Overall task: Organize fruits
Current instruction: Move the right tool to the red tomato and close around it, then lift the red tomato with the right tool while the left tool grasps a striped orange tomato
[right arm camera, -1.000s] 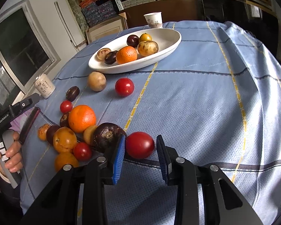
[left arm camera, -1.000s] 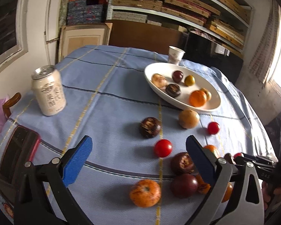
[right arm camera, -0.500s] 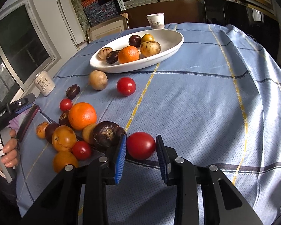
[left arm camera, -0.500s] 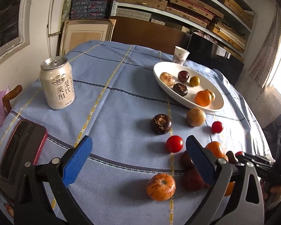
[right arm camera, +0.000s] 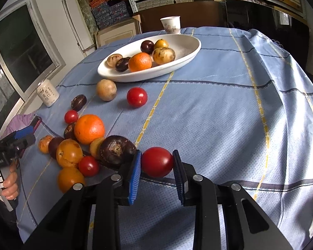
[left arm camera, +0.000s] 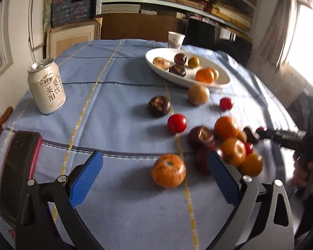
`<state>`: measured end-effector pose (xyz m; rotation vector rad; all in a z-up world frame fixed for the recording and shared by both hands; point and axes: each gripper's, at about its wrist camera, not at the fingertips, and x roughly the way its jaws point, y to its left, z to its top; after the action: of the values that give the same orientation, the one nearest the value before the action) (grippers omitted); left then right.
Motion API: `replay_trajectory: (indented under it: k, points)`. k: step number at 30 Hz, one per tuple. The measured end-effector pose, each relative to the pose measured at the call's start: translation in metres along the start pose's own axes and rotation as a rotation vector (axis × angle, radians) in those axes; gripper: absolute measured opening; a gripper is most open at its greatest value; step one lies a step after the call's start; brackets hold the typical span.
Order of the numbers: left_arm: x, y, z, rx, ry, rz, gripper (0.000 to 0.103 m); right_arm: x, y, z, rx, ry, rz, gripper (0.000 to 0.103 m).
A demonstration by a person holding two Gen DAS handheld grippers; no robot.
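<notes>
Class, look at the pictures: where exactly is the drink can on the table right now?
In the left wrist view the drink can stands upright at the table's left edge, beyond the phone. No fruit lies near it, and the white dish sits far across.

Daylight pours in from a window (left arm camera: 306, 41) at the right edge of the left wrist view, blown out to white glare there, and leaves soft shadows to the left of the fruit on the desk (left arm camera: 119, 108). That view is smeared by motion blur, worst around the fruit pile (left arm camera: 225, 143) and the far hand, while the right wrist view is sharp and evenly lit. Both are fisheye pictures: straight lines bow outward and the corners fall to black.
</notes>
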<state>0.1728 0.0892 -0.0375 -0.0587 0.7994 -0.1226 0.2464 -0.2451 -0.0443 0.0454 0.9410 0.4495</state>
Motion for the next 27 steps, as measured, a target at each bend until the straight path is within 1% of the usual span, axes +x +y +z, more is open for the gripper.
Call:
replay_trajectory:
  k: [2,5,6,7,9,10,12,16,21,27]
  points:
    - [0.002,-0.006,-0.004,0.038,0.004,0.02,0.098,0.0,0.001,0.0,-0.005,-0.002,-0.005,0.03]
    - [0.004,-0.01,-0.006,0.066,0.012,-0.001,0.096,0.0,0.002,-0.001,-0.002,-0.001,-0.003,0.03]
    - [0.005,-0.011,-0.007,0.075,0.02,-0.01,0.091,0.0,0.002,-0.001,-0.002,-0.001,-0.003,0.031]
    - [0.007,-0.011,-0.007,0.078,0.029,-0.017,0.085,0.0,0.002,-0.001,-0.003,-0.002,-0.004,0.031]
    - [0.012,-0.012,-0.008,0.081,0.057,-0.021,0.077,0.0,0.002,-0.001,-0.003,-0.001,-0.004,0.031]
    - [0.016,-0.012,-0.009,0.081,0.073,-0.018,0.07,0.0,0.002,-0.001,-0.003,-0.001,-0.003,0.031]
    - [0.021,-0.012,-0.01,0.079,0.099,-0.027,0.062,0.0,0.002,-0.001,-0.003,-0.001,-0.003,0.031]
    - [0.026,-0.012,-0.011,0.079,0.123,-0.025,0.056,0.0,0.002,-0.001,-0.005,-0.002,-0.005,0.031]
    - [0.03,-0.012,-0.012,0.076,0.14,-0.022,0.055,0.0,0.002,-0.001,-0.004,-0.001,-0.004,0.031]
    - [0.03,-0.012,-0.011,0.08,0.14,-0.022,0.054,0.0,0.002,-0.001,-0.005,-0.002,-0.004,0.031]
